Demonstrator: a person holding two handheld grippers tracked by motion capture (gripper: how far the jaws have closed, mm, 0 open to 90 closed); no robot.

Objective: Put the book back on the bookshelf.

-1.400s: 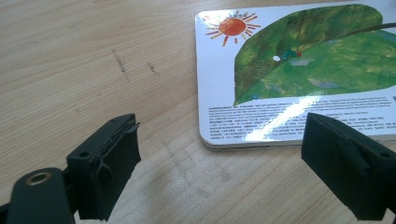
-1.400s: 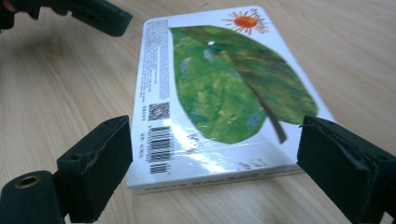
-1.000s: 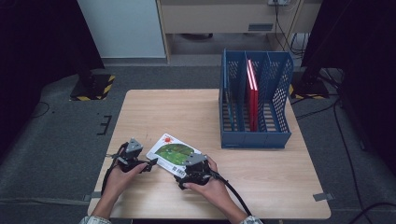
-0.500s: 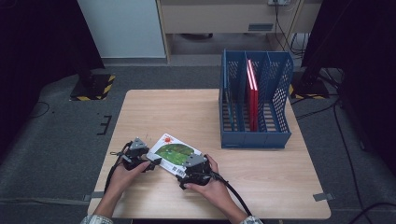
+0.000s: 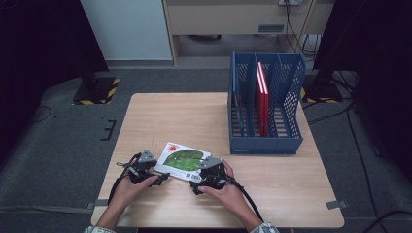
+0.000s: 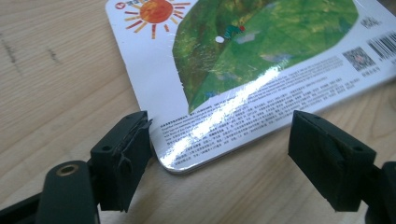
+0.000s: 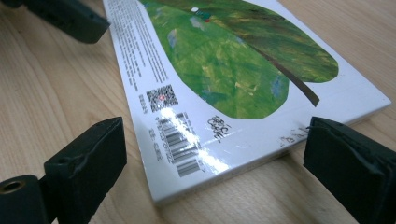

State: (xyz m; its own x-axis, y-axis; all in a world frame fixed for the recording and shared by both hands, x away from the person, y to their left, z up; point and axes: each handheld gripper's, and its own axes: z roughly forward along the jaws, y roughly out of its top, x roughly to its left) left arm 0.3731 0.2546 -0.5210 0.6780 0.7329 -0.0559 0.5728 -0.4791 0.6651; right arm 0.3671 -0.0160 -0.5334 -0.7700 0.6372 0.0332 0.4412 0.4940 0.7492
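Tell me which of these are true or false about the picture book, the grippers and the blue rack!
1. The picture book lies flat on the table. True.
2. A red book stands in the blue rack. True.
3. The book's cover shows a blue fish. False: it shows a green leaf and an orange sun.
4. The left gripper clamps the book tight. False: its jaws have been closing, but only one touches the book's corner.
5. The right gripper sits at the barcode end. True.
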